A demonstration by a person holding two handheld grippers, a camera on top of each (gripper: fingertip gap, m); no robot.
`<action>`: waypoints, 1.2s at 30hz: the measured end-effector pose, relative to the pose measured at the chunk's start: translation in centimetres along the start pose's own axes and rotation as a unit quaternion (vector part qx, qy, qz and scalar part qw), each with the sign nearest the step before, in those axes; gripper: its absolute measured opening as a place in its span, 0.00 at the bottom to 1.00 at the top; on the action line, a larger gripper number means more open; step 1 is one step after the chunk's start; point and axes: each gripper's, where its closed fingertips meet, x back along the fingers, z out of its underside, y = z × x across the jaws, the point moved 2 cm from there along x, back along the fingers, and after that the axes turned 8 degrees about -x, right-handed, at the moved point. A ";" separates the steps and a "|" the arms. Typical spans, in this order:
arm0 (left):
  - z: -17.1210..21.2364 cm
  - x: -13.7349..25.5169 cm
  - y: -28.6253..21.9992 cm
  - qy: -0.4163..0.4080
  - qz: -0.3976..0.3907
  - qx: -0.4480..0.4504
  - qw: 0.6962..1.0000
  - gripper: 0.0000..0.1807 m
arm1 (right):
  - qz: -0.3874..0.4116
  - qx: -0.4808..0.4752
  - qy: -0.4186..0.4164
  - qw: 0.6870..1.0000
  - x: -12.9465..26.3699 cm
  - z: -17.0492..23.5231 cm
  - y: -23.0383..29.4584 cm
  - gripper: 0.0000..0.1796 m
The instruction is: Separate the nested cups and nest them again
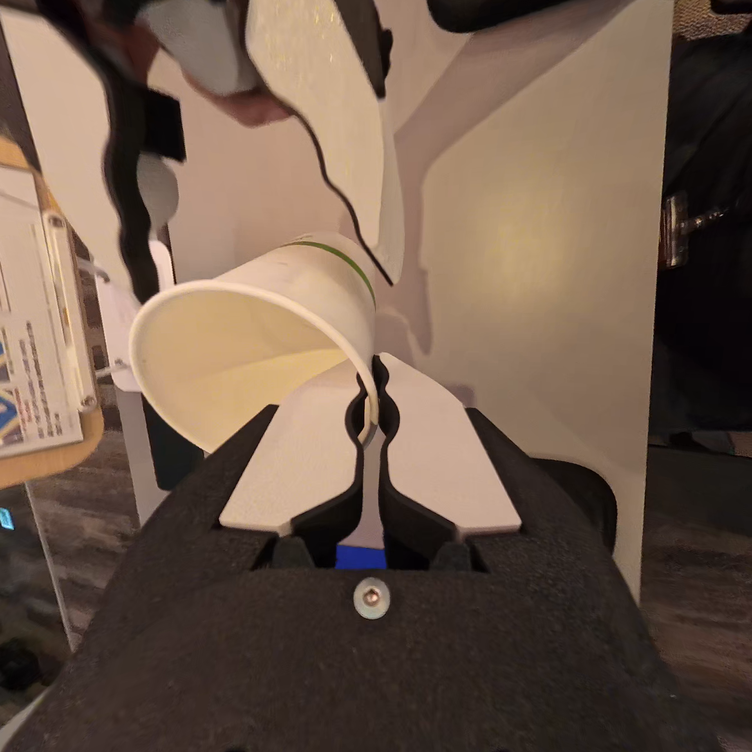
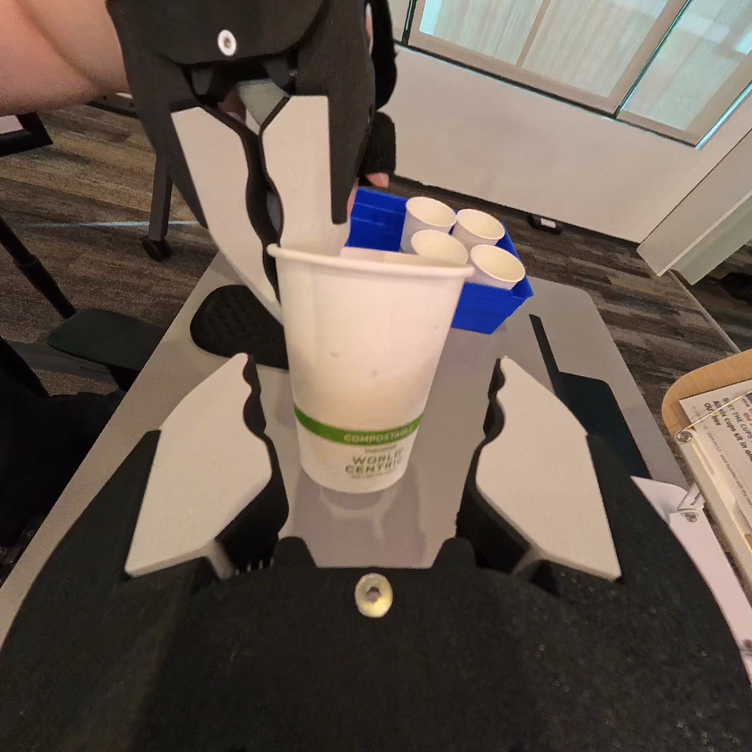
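Note:
A white paper cup [image 2: 366,358] with a green band stands upright over the grey table [image 2: 569,325]; I cannot tell if its base touches. My left gripper [image 2: 273,254] comes down from above and is shut on the cup's rim at its left side. In the left wrist view the cup [image 1: 260,346] opens toward the camera, its rim pinched in that gripper [image 1: 372,390]. My right gripper [image 2: 373,362] is open, one finger on each side of the cup, apart from it. Its fingers [image 1: 325,101] show blurred beyond the cup in the left wrist view.
A blue bin [image 2: 488,303] holding several small white cups [image 2: 476,230] sits on the table behind the cup. A clipboard with paper [image 2: 716,427] lies at the right. A black chair [image 2: 236,321] stands by the table's left edge.

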 end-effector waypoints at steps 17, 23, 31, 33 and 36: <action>-4.5 -2.2 -0.5 -0.002 0.026 -0.089 0.996 0.00 | -0.087 -0.048 0.037 0.994 1.0 2.6 2.3 0.52; -4.2 -2.1 -0.1 0.008 0.018 -0.086 0.996 0.00 | -0.081 -0.051 0.023 0.995 1.0 2.4 1.9 0.51; -4.6 -2.5 0.6 -0.011 -0.004 -0.050 0.999 0.22 | -0.068 -0.053 0.034 0.996 1.2 3.6 1.7 0.51; -4.8 -2.3 1.1 -0.040 -0.019 -0.032 0.998 0.26 | -0.054 -0.063 0.032 0.996 1.8 4.3 1.3 0.51; -4.9 -0.8 2.0 -0.099 -0.060 0.003 0.993 0.29 | -0.013 -0.088 0.020 0.996 4.6 6.1 0.0 0.51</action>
